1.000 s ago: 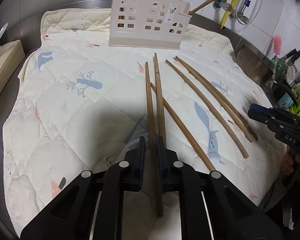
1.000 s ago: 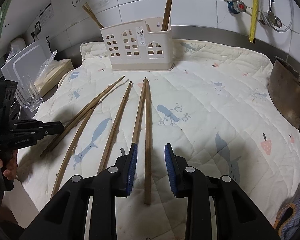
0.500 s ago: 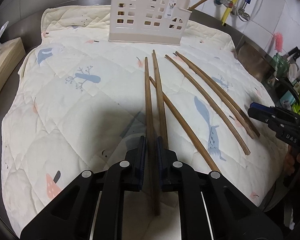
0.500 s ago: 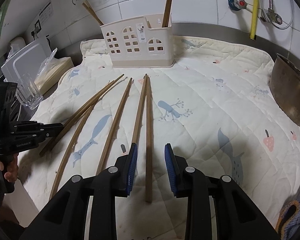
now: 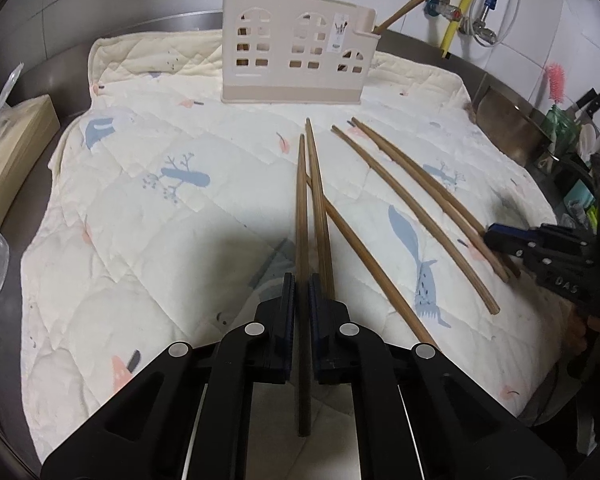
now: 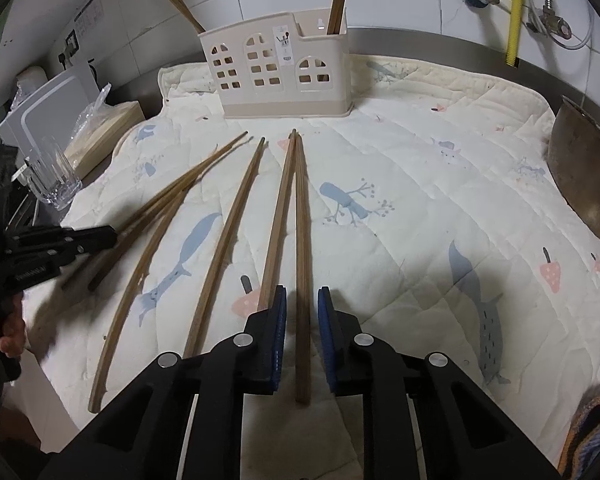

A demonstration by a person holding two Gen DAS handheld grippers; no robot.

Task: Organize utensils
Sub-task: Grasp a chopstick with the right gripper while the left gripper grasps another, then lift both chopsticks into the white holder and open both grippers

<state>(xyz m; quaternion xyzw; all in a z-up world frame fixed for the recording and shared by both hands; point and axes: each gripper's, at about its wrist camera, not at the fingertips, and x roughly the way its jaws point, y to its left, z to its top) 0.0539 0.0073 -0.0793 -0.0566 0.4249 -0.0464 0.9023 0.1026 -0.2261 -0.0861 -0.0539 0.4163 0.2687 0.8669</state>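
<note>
My left gripper (image 5: pixel 301 280) is shut on a brown chopstick (image 5: pixel 302 208), which runs forward over the quilted mat (image 5: pixel 160 240). A second chopstick (image 5: pixel 320 216) lies right beside it, and three more (image 5: pixel 416 216) fan out to the right. My right gripper (image 6: pixel 302 292) straddles another chopstick (image 6: pixel 302 220). Its jaws are closing, with a small gap still on each side of the stick. The beige holder (image 5: pixel 296 48) (image 6: pixel 280 68) stands at the mat's far edge with chopsticks in it. Each view shows the other gripper (image 5: pixel 490 236) (image 6: pixel 114 238) low beside the outer chopsticks.
A tissue box (image 5: pixel 16 152) and a clear glass (image 6: pixel 54 176) stand off the mat's left side. A metal bowl (image 6: pixel 580 184) sits at the right edge. Taps and a yellow hose (image 6: pixel 514 12) hang on the tiled wall behind.
The right gripper's jaws have narrowed around the chopstick between them. The left gripper's jaws have tightened slightly on their chopstick. Neither hand has shifted much.
</note>
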